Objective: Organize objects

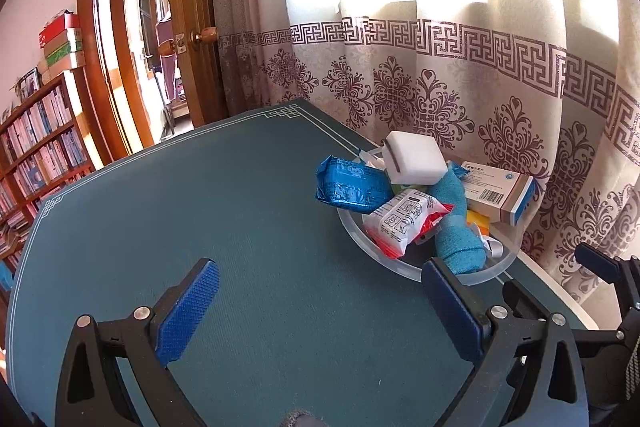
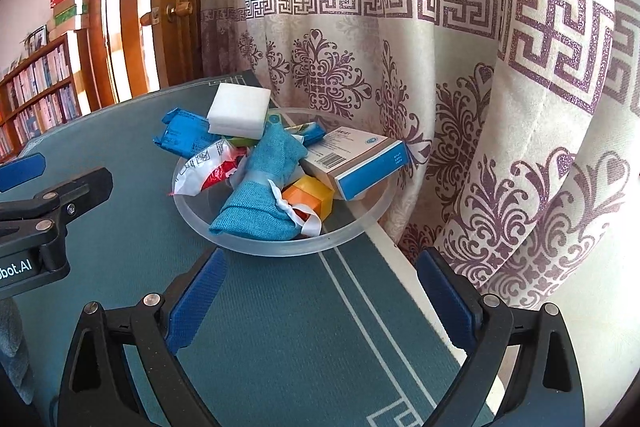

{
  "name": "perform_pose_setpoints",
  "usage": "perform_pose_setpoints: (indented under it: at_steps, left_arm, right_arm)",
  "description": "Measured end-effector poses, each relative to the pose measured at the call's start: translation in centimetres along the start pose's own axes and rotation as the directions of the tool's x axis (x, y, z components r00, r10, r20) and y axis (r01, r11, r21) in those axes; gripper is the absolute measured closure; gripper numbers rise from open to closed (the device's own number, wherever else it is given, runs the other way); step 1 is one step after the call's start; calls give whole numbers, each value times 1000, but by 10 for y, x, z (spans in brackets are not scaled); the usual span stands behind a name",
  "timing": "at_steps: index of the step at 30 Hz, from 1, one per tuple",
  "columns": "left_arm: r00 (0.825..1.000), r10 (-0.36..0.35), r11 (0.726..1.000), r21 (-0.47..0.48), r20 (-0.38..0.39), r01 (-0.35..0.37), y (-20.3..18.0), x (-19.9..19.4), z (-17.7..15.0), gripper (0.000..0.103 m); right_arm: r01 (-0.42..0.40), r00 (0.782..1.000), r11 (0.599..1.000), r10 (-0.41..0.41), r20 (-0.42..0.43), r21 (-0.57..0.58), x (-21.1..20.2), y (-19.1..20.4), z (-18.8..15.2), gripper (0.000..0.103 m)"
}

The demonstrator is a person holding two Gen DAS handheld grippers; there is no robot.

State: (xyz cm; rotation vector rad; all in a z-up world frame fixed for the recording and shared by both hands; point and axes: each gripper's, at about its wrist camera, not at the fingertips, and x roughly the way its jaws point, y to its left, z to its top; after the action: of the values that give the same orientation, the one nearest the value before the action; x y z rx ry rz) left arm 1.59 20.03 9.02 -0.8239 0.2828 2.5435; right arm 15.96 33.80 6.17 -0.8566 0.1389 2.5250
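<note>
The clear bowl (image 2: 280,247) sits heaped near the tabletop's (image 2: 280,339) curtain-side edge — a teal cloth (image 2: 264,195), white sponge (image 2: 239,109), blue packet (image 2: 182,135), medicine box (image 2: 360,163) and orange box (image 2: 310,195) piled in it. It lies just ahead of the right gripper (image 2: 320,291), whose jaws stand wide open and empty. The left gripper (image 1: 320,301), jaws also spread and empty, hovers over bare tabletop — the bowl ahead to its right.

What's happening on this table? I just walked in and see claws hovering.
A person holds two claws over a teal table mat. Both the left claw and right claw are open and empty. The clear bowl by the curtain is piled with a white sponge, blue cloth, packets and a medicine box.
</note>
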Motion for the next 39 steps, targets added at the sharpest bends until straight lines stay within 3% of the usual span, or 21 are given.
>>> perform_pose_setpoints:
  at_steps: [13, 39]
  left_arm:
    - [999, -19, 999, 35, -35, 20, -9, 7, -6, 0]
    - [1000, 5, 998, 67, -27, -3, -13, 7, -12, 0]
  right_arm:
    - [56, 998, 996, -56, 4, -72, 10, 9, 3, 6]
    - [61, 998, 997, -61, -2, -40, 22, 9, 4, 6]
